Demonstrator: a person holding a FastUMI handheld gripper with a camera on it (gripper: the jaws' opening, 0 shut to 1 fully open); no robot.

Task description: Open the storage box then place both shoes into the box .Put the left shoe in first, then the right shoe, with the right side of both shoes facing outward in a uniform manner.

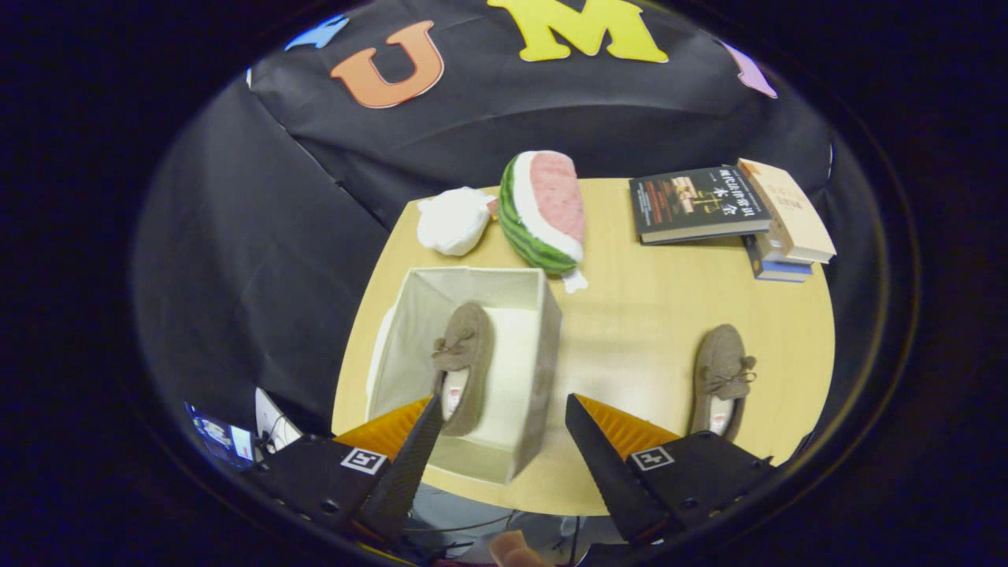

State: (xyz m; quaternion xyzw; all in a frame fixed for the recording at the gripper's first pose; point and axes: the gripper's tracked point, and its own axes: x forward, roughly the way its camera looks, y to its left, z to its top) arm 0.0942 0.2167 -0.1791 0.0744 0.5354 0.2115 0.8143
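the gripper [502, 413] hangs above the table [630, 331], its fingers [417, 441] spread wide and holding nothing. one shoe [463, 364] lies inside the open storage box [543, 354], its heel hidden behind a fingertip. the second shoe [720, 378] rests on the table, its heel cut off by the other finger.

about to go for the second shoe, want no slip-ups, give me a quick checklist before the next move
1. Open white fabric storage box: lid off, ok.
2. First brown suede loafer with a bow lies inside the box: ok.
3. Second brown suede loafer sits on the light wooden table, right of the box, unobstructed: ok.
4. Tool: fingers apart, holding nothing, ok.
5. Room left in the box beside the first loafer: ok.
6. First loafer's right side facing outward: cannot tell.
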